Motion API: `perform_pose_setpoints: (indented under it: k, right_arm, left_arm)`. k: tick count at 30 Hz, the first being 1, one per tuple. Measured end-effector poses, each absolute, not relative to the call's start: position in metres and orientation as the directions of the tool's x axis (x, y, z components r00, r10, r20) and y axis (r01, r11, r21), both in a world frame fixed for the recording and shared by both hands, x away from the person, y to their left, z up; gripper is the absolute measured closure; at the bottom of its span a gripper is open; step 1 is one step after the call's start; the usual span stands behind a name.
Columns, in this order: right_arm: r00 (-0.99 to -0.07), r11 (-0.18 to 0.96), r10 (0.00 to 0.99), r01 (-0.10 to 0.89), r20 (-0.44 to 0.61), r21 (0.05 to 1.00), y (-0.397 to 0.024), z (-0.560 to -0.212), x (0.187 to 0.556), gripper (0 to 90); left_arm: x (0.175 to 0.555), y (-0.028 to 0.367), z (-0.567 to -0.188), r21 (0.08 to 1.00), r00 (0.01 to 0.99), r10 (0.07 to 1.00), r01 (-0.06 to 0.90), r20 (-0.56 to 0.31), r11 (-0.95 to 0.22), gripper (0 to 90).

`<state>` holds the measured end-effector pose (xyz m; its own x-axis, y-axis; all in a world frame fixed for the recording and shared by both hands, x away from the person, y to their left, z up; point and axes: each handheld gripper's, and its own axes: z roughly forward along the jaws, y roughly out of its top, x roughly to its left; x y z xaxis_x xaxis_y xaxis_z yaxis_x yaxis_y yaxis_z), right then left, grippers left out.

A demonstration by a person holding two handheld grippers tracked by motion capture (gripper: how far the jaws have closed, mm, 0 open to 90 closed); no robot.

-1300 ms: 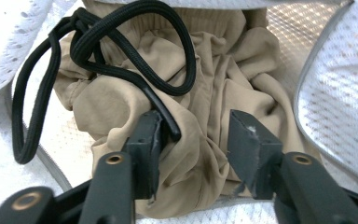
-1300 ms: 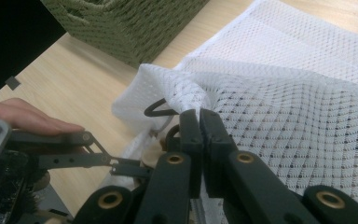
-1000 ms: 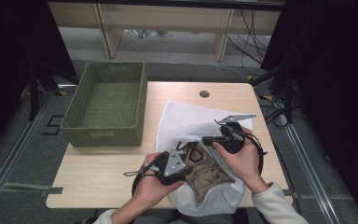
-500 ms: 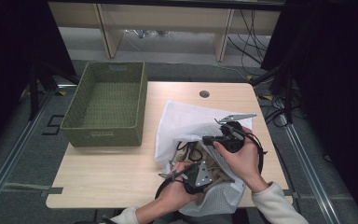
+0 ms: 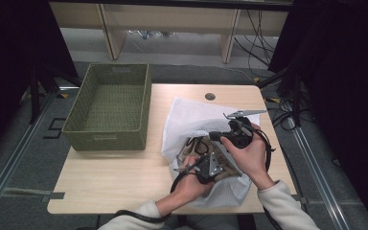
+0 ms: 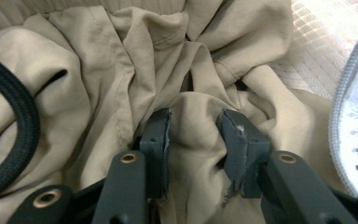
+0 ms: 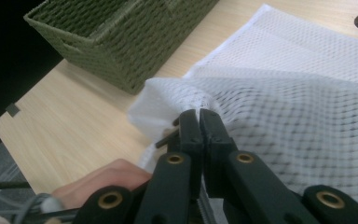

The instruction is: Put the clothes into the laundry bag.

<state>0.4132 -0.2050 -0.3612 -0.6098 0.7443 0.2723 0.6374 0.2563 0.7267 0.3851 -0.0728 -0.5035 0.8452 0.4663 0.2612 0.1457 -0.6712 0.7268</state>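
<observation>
Beige garment (image 6: 121, 70): crumpled cloth, lodged inside the white mesh bag (image 5: 191, 120) on the near right part of the counter (image 5: 124, 177). A raised fold of it is seen between the pads of the left gripper (image 6: 193, 135); the jaws have just been closing, a gap remains between them, and whether the pads already press the fold cannot be told. A black cord (image 6: 14, 140) is laid across the cloth at the left of the left gripper view.

White mesh bag: its rim is pinched and held up by the right gripper (image 7: 199, 122), whose jaws are clenched on the netting. The garment is enclosed by the mesh on the far and right sides.

Green woven basket (image 5: 110, 105): placed on the far left part of the counter, well apart from the bag, with bare wood between them.

Round grommet hole (image 5: 210, 96): set in the counter beyond the bag.

Left hand (image 5: 191, 184) and right hand (image 5: 249, 153): seen close together over the bag in the high view.
</observation>
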Motion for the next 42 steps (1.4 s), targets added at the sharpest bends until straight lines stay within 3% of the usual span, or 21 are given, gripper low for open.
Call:
perform_pose_setpoints:
  k: [8, 12, 17, 19, 20, 26, 27, 31, 35, 39, 42]
  right_arm:
    - [-0.597, 0.213, 0.734, 0.656, 0.325, 0.724, -0.203, -0.356, 0.421, 89.9]
    - [-0.625, 0.226, 0.718, 0.626, 0.306, 0.747, -0.202, -0.353, 0.417, 89.9]
    - [-0.632, 0.241, 0.712, 0.629, 0.306, 0.739, -0.199, -0.355, 0.41, 89.9]
    - [-0.658, 0.269, 0.7, 0.604, 0.278, 0.751, -0.198, -0.356, 0.408, 89.8]
    - [-0.658, 0.269, 0.7, 0.604, 0.278, 0.751, -0.198, -0.356, 0.408, 89.8]
    - [-0.667, 0.284, 0.694, 0.599, 0.27, 0.749, -0.189, -0.354, 0.398, 89.9]
    - [-0.676, 0.289, 0.685, 0.595, 0.273, 0.75, -0.188, -0.354, 0.398, 89.8]
    - [-0.67, 0.291, 0.689, 0.605, 0.277, 0.741, -0.189, -0.357, 0.398, 89.8]
    - [-0.66, 0.293, 0.696, 0.622, 0.284, 0.726, -0.19, -0.36, 0.399, 89.8]
    - [-0.668, 0.307, 0.692, 0.616, 0.274, 0.726, -0.188, -0.364, 0.398, 89.8]
    - [-0.657, 0.302, 0.702, 0.624, 0.275, 0.721, -0.19, -0.363, 0.397, 89.8]
  left_arm:
    - [0.412, -0.07, -0.501, 0.752, 0.815, 0.539, 0.215, 0.214, -0.623, 62.9]
    - [0.404, -0.058, -0.492, 0.79, 0.813, 0.552, 0.21, 0.186, -0.576, 60.9]
    - [0.375, -0.007, -0.463, 0.857, 0.799, 0.59, 0.217, 0.119, -0.467, 59.8]
    - [0.367, 0.02, -0.454, 0.87, 0.762, 0.634, 0.218, 0.131, -0.443, 59.4]
    - [0.366, 0.034, -0.45, 0.861, 0.747, 0.645, 0.213, 0.16, -0.461, 59.4]
    - [0.383, 0.077, -0.471, 0.8, 0.705, 0.701, 0.359, 0.105, -0.48, 53.2]
    - [0.385, 0.075, -0.478, 0.796, 0.698, 0.714, 0.401, 0.055, -0.454, 51.9]
    - [0.389, 0.066, -0.486, 0.78, 0.705, 0.709, 0.43, 0.023, -0.454, 47.3]
    - [0.394, 0.049, -0.488, 0.728, 0.74, 0.67, 0.428, 0.059, -0.536, 42.3]
    - [0.408, 0.039, -0.495, 0.717, 0.726, 0.684, 0.441, 0.068, -0.539, 50.2]
    - [0.415, 0.037, -0.502, 0.711, 0.719, 0.693, 0.462, 0.05, -0.53, 64.8]
